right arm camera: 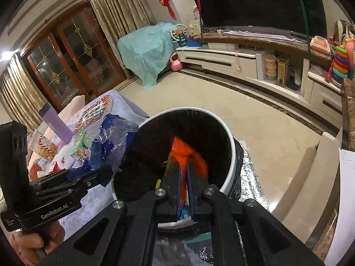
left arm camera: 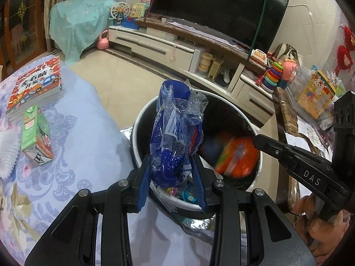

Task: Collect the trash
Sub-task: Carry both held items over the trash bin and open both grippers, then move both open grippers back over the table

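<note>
A home living room: a big dark TV on a long low cabinet, children's toys such as stacking rings, heavy curtains, wooden glazed doors, tiled floor and red wall ornaments.

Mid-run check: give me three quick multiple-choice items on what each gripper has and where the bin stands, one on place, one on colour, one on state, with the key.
1. Where is the blue wrapper?
A. Lying in the bin
B. Held up over the bin's rim
C. On the book

2. What colour is the wrapper in the right gripper?
A. Orange
B. Green
C. White

3. What state is the left gripper in?
A. Open, empty
B. Shut on the blue wrapper
C. Out of view

Key: B, it stands up between the fingers above the white bin; A, the orange wrapper sticks out ahead of the fingers; B, both fingers press its lower end.
</note>
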Demonstrator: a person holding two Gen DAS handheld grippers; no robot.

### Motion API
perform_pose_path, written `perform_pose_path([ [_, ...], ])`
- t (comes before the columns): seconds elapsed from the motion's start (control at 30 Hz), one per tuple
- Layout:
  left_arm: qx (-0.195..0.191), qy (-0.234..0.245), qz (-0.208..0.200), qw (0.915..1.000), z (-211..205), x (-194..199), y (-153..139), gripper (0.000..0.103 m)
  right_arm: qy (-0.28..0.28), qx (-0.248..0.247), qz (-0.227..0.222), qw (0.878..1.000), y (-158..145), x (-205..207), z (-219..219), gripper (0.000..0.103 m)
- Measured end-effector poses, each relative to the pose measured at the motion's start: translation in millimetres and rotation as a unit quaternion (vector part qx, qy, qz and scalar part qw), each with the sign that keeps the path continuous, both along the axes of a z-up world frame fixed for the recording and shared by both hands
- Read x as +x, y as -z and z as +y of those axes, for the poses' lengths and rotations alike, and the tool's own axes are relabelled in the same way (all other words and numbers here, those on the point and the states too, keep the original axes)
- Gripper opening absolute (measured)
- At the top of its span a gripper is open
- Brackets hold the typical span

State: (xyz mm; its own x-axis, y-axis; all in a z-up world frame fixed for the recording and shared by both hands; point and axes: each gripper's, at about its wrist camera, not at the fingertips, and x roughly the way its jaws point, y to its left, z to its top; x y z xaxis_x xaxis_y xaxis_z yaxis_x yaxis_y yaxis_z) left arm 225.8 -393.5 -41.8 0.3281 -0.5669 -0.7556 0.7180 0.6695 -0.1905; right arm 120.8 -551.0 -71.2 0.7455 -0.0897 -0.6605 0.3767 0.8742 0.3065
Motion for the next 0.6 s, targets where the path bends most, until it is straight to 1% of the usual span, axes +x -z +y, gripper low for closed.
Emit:
perform_pose_path([
  [0.07,0.009,-0.002,0.003,1.0000,-3,1,4,0.042,0.001,-0.002,0.003,1.000,3,1,0,0.007],
  [0.1,0.010,-0.002,0.005,0.9999,-3,1,5,0.048,0.003,-0.002,0.005,1.000,4,2,-1,0.007],
  [0.17,0.006,-0.001,0.003,1.0000,0,-1,4,0.055,0.008,-0.007,0.007,1.000,3,1,-3,0.008],
  [0.23,0.000,-0.006,0.000,1.0000,7,-3,2,0.069,0.013,-0.012,0.007,1.000,1,-2,-4,0.009],
  [0.27,-0.005,-0.007,-0.001,1.0000,11,-4,1,0.072,0.014,-0.012,0.005,1.000,0,-3,-4,0.012],
  [0.3,-0.009,-0.009,0.000,0.9999,15,-5,0,0.077,0.016,-0.010,0.002,1.000,-2,-7,-4,0.018],
  [0.33,-0.011,-0.011,0.000,0.9999,20,-7,-1,0.078,0.016,-0.008,-0.003,1.000,-3,-10,-4,0.022],
  [0.4,-0.016,-0.017,-0.002,0.9997,32,-11,-2,0.078,0.017,-0.005,-0.013,1.000,-6,-16,-2,0.052],
  [0.43,-0.018,-0.021,-0.003,0.9996,38,-14,-3,0.078,0.017,-0.006,-0.021,1.000,-8,-19,1,0.056],
  [0.5,-0.019,-0.033,-0.006,0.9992,55,-21,-2,0.079,0.017,-0.011,-0.033,0.999,-13,-24,8,0.057],
  [0.53,-0.020,-0.039,-0.006,0.9990,61,-23,-1,0.079,0.013,-0.012,-0.037,0.999,-15,-25,14,0.059],
  [0.6,-0.020,-0.058,-0.005,0.9981,82,-27,1,0.079,0.008,-0.011,-0.046,0.999,-17,-26,25,0.069],
])
